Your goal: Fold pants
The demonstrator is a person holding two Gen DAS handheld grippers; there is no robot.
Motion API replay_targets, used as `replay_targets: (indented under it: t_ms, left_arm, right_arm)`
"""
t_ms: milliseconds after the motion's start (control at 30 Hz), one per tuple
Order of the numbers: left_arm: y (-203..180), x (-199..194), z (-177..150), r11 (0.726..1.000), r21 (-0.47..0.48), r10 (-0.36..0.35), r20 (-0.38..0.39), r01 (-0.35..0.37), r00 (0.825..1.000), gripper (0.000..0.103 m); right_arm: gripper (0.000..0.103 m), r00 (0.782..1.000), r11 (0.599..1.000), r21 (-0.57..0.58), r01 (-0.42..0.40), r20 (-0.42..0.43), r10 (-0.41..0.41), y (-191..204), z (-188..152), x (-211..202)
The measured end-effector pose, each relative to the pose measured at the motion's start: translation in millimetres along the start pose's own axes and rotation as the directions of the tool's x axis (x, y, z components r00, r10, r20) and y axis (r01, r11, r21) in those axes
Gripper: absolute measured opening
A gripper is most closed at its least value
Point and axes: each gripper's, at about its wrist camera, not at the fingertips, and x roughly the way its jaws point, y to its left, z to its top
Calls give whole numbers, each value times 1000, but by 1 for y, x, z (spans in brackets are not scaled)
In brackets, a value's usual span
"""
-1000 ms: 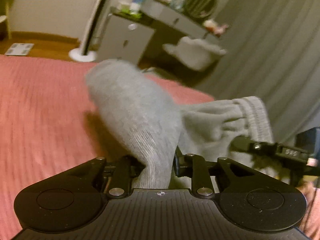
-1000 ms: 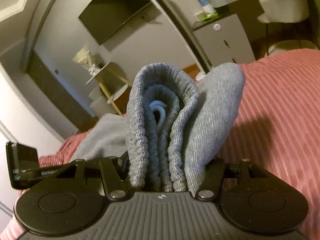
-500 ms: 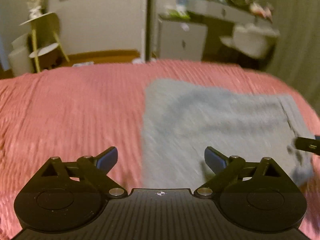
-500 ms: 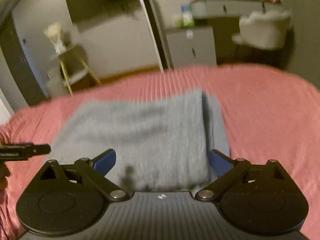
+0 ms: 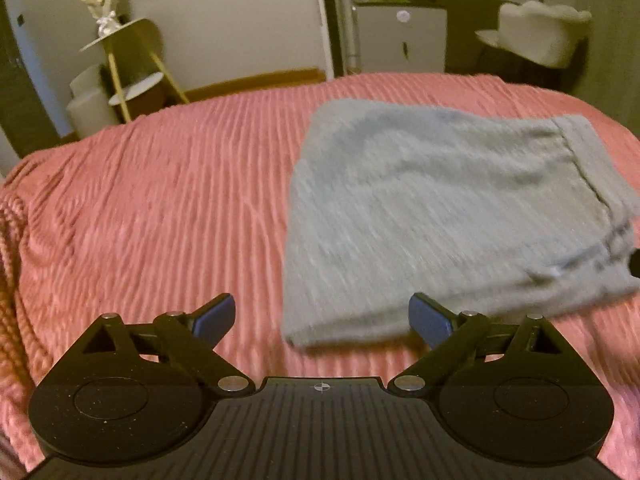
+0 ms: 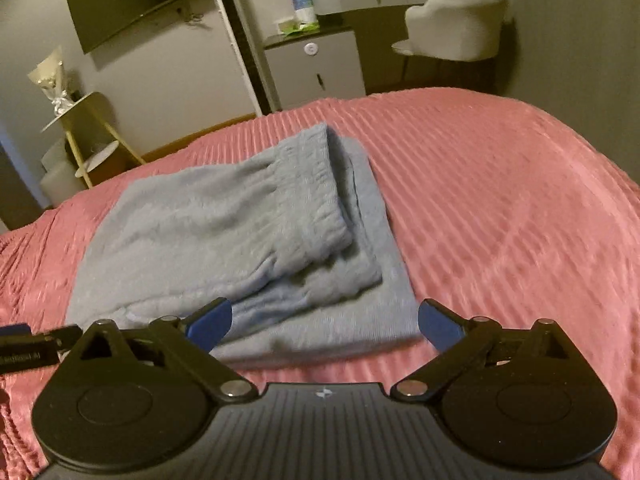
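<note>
Both of my grippers hang over the bed with nothing in them. On the left gripper the fingers are spread wide, and between their blue tips I see only bedspread and the near corner of the pants. The right gripper is spread just as wide, its fingers clear of the cloth.

The pants lie folded into a grey block on the pink ribbed bedspread. From the left wrist they sit ahead and to the right of my fingers, blurred. From the right wrist they lie straight ahead, with the ribbed waistband folded over on top and a lower layer reaching out past it toward me and to the right. I can see part of the left gripper at the left edge of the right wrist view, just beside the pants' near corner.

Past the bed stand a cabinet and a pale chair.
</note>
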Motion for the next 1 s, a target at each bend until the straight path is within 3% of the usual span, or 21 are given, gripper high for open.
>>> replay_targets:
  t_ms: [133, 300, 433, 600, 733, 867, 933, 1000]
  left_arm:
    - [-8, -19, -15, 1000, -10, -22, -12, 22, 1000, 97]
    - [-5, -38, -25, 996, -66, -63, -23, 61, 998, 99]
    - [1, -44, -26, 995, -93, -27, -20, 25, 999, 100]
    - [0, -47, -16, 999, -41, -2, -47, 1, 999, 100]
    - [-4, -42, -8, 999, 9, 36, -97, -35, 995, 100]
    - [3, -33, -5, 997, -74, -48, -189, 34, 981, 100]
    - [4, -29, -7, 994, -95, -80, -216, 60, 973, 100]
    - [1, -28, -10, 994, -93, -69, -221, 49, 973, 100]
  right_arm:
    - [99, 986, 987, -38, 154, -64, -156, 25, -1, -11]
    - [99, 983, 989, -59, 137, -117, -143, 41, 1, -12]
    - [99, 979, 997, -9, 75, -190, -76, 46, 3, -15]
    - [99, 956, 982, -127, 140, -239, -167, 74, 12, -10]
    - [99, 937, 981, -105, 166, -293, -190, 84, 25, -7]
    - [100, 923, 968, -102, 227, -294, -248, 89, 22, 4]
    - [100, 928, 971, -144, 194, -296, -229, 93, 12, 8]
    - [100, 929, 971, -184, 150, -310, -202, 98, -1, 11]
